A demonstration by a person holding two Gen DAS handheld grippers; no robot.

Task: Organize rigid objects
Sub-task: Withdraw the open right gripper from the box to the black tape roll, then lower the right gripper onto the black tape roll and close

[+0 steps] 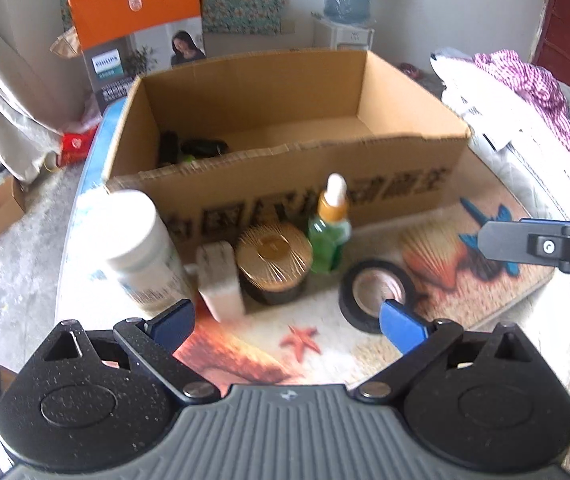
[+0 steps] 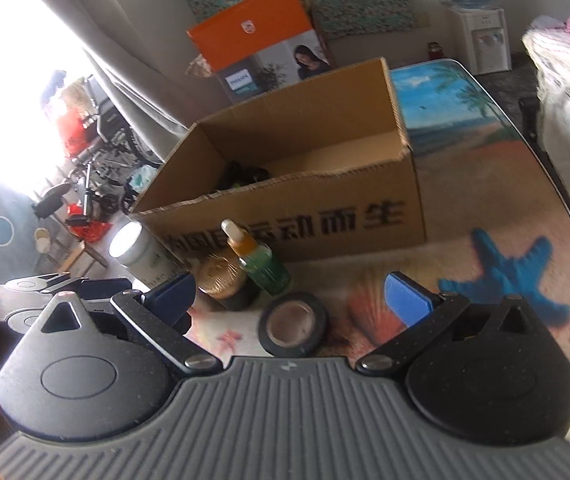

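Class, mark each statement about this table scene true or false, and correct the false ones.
1. The cardboard box is open at the top. True.
2. The tape roll lies inside the box. False: it lies on the table mat in front of the box.
3. The green dropper bottle stands upright. True.
4. The left tongs grip the white bottle. False: they are open and hold nothing.
5. The right tongs are shut. False: they are open.
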